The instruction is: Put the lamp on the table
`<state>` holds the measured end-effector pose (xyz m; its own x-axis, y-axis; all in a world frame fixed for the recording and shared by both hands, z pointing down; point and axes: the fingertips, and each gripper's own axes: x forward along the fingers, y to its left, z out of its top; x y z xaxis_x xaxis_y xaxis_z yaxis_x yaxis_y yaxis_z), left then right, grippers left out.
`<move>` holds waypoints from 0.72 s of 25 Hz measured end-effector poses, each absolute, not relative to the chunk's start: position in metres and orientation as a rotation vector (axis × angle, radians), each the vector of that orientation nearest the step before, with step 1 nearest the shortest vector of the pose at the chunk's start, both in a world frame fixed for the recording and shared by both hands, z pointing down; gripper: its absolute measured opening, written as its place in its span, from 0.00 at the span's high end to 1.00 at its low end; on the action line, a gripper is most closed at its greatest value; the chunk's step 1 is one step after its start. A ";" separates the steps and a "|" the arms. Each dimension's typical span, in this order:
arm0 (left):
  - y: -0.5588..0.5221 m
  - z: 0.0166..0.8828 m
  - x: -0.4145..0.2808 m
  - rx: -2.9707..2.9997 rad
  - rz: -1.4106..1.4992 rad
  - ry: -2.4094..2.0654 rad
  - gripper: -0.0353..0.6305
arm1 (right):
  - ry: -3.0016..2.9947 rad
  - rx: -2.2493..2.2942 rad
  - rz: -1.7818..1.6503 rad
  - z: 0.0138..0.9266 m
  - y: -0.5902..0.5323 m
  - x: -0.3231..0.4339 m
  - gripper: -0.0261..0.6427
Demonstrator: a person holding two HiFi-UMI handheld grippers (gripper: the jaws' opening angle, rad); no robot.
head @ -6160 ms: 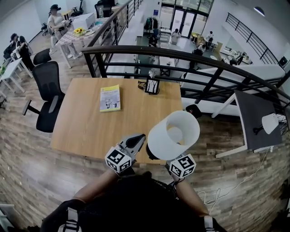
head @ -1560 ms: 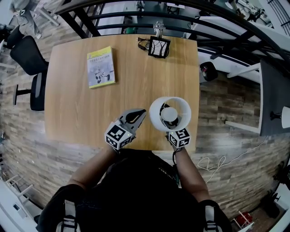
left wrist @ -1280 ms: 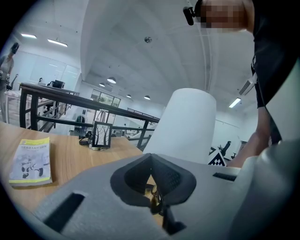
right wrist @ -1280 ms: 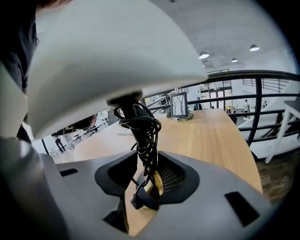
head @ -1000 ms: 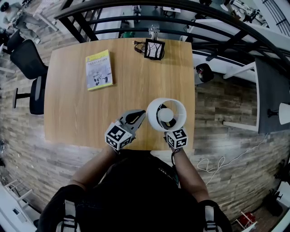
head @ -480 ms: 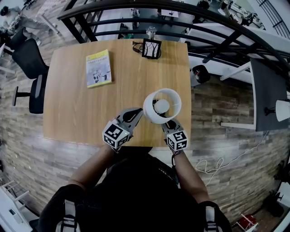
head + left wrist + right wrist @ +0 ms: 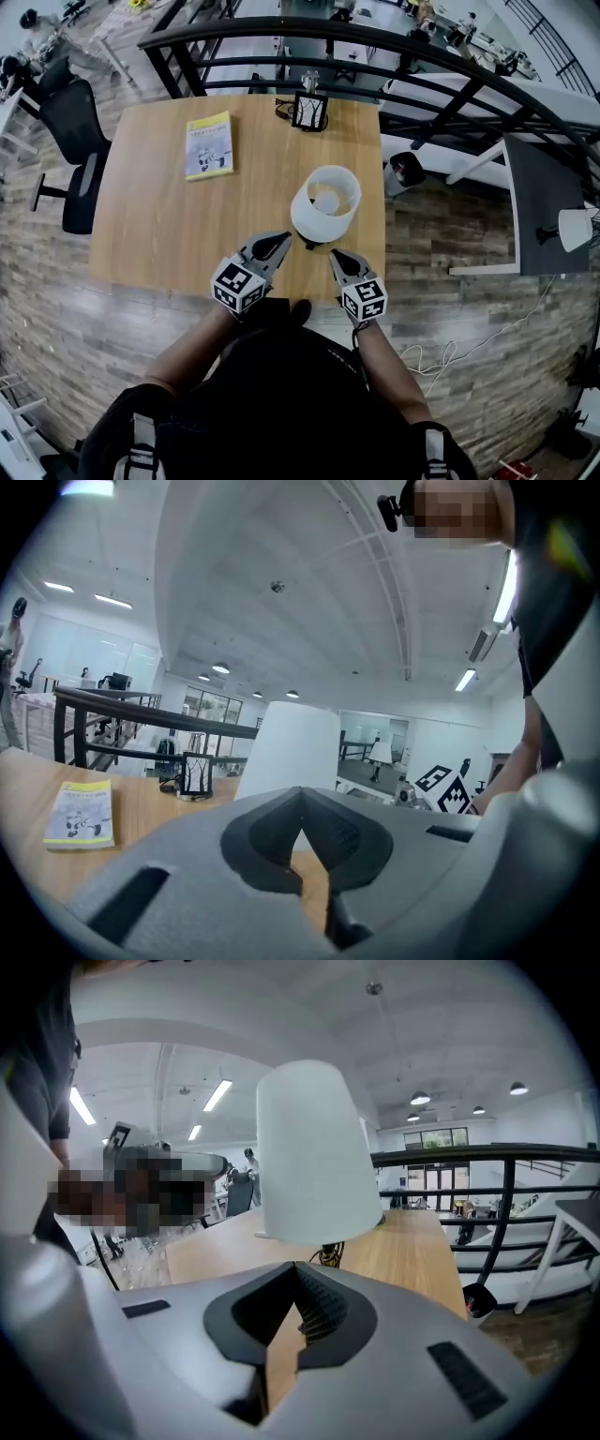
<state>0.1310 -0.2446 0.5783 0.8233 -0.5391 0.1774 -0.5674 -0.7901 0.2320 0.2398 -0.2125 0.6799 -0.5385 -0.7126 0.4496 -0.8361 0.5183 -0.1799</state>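
The lamp point(image 7: 325, 202), with a white drum shade, stands upright on the wooden table point(image 7: 159, 225) near its front right corner. My right gripper point(image 7: 334, 254) sits just in front of it, apart from it, its jaws shut with nothing between them. My left gripper point(image 7: 283, 238) hovers to the lamp's front left, also shut and empty. From the left gripper view the white shade point(image 7: 286, 747) rises beyond the closed left gripper point(image 7: 300, 795). The right gripper view shows the shade point(image 7: 314, 1157) and a dark cord under it, ahead of the shut right gripper point(image 7: 295, 1271).
A yellow book point(image 7: 208, 145) lies at the table's far left and a small picture frame point(image 7: 309, 111) stands at its far edge. A black railing point(image 7: 375, 37) runs behind the table. An office chair point(image 7: 70, 122) is at the left, a grey table point(image 7: 539, 202) at the right.
The lamp has come to rest on the table. My right gripper has let go of it, drawn back toward me and shut. The left gripper has barely moved.
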 end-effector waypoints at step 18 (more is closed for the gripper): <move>-0.194 0.525 0.123 2.765 0.030 -0.880 0.94 | -2.505 1.402 0.483 0.619 -0.170 0.241 0.94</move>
